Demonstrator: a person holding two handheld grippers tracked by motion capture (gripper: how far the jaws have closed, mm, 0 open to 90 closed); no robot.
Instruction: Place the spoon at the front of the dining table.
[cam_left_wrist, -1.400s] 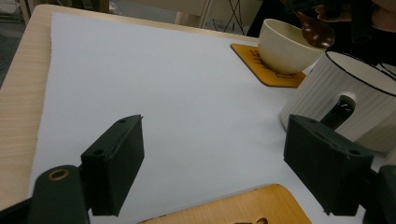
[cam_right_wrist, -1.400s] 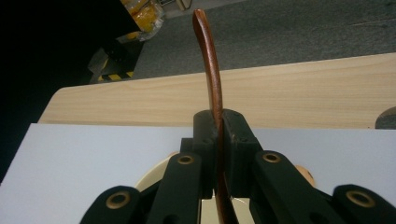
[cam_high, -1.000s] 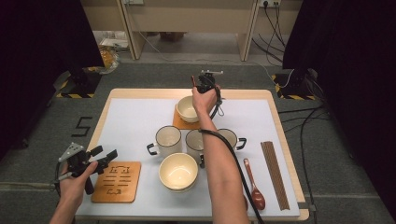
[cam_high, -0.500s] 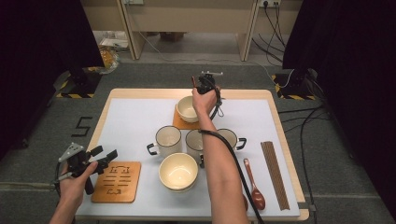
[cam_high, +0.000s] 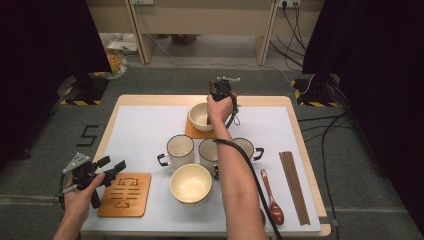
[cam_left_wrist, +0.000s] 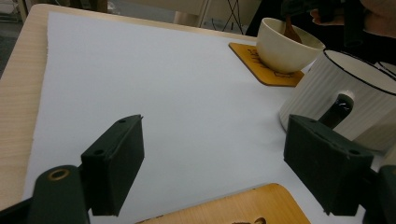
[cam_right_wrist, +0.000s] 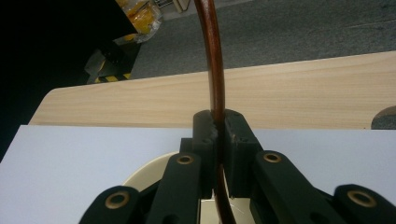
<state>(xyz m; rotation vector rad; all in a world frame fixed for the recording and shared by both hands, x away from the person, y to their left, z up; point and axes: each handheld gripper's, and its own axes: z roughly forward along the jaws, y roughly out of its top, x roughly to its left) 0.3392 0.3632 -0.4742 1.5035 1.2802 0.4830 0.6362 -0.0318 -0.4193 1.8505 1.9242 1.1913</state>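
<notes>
Right claw (cam_right_wrist: 217, 135) clamps wooden spoon (cam_right_wrist: 212, 70) over far bowl (cam_high: 200, 116).

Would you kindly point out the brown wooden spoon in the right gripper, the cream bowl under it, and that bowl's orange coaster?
Brown wooden spoon (cam_right_wrist: 215, 70), right gripper view, handle.
Cream bowl (cam_high: 198, 116), high view, left rim.
Orange coaster (cam_left_wrist: 261, 72), left gripper view, front edge.

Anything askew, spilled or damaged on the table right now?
Nothing spilled or broken. One asymmetry: the far bowl sits on a wooden coaster, while the near bowl sits beside its coaster. The right gripper is shut on a wooden spoon dipping into the far bowl.
</notes>
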